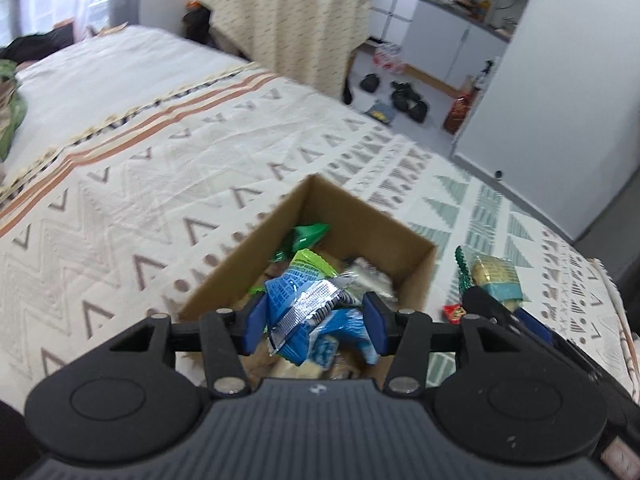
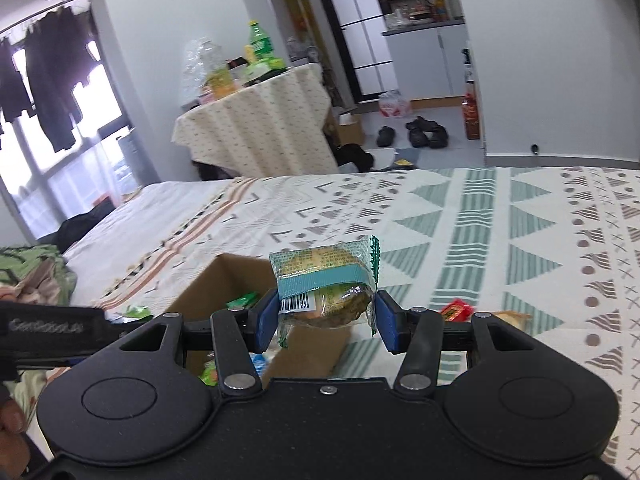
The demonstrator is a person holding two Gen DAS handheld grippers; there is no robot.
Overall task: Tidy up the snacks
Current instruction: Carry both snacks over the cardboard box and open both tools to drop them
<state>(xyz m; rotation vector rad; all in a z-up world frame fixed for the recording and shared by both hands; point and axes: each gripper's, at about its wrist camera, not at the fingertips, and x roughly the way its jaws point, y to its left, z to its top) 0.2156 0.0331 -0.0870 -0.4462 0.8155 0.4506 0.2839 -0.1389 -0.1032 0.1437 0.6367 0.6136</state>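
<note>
While both grippers hold snacks, we see the cardboard box at the lower centre.

Our left gripper has its blue pads around a blue packet above the box, but we cannot tell if they press it. Our right gripper is clamped on a teal-banded pastry, to the right of the box. A red snack lies on the patterned bedspread at the right.

Upper middle of my right view, a table under a cream cloth carries a green bottle. Dark shoes sit on the floor, upper right. Dark clothes hang at the window, upper left.
</note>
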